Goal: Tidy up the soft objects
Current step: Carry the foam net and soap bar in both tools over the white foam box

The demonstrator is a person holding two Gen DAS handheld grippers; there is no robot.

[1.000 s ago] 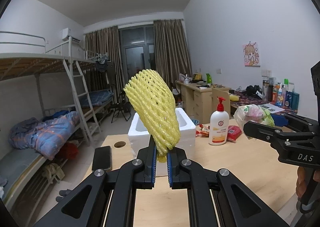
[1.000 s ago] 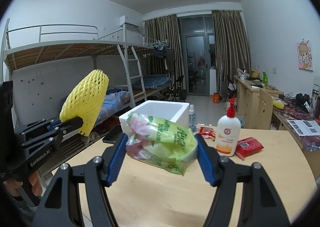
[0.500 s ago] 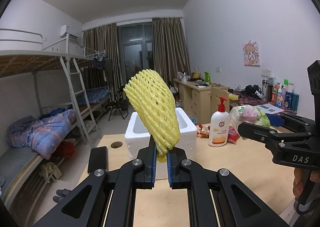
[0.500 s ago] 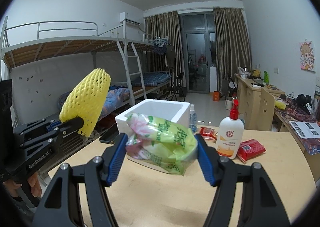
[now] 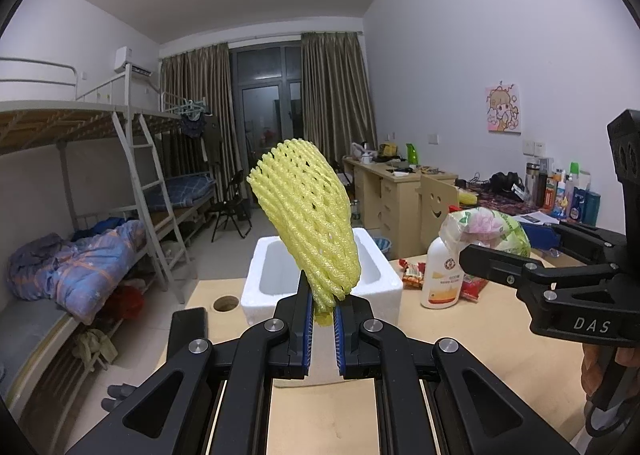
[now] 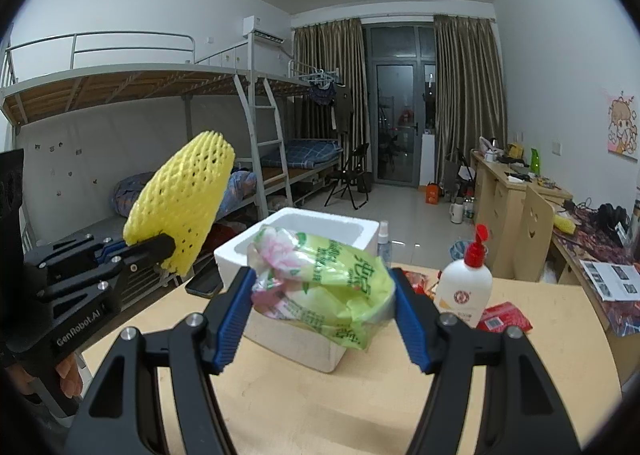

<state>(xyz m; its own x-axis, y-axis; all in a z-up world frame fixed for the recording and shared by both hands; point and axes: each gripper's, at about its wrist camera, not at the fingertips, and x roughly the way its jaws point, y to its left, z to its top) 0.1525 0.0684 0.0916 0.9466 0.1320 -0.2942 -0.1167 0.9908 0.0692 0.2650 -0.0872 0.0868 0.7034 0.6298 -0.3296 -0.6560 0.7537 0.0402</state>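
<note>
My left gripper [image 5: 322, 309] is shut on the bottom of a yellow foam net sleeve [image 5: 308, 223], which stands up in front of the white foam box [image 5: 376, 275]. It also shows in the right wrist view [image 6: 182, 207] at the left. My right gripper [image 6: 324, 307] is shut on a green and pink tissue pack [image 6: 324, 291], held above the table just in front of the foam box [image 6: 296, 223]. The pack also shows in the left wrist view [image 5: 484, 227] at the right.
On the wooden table [image 6: 360, 407] stand a white pump bottle with a red top [image 6: 466, 283], red snack packets [image 6: 504, 317] and a dark phone [image 5: 188, 331]. A round hole [image 5: 225, 303] is in the table. Bunk beds lie left, desks right.
Both grippers have moved a little forward toward the foam box, still holding their objects. The grips have not changed.
</note>
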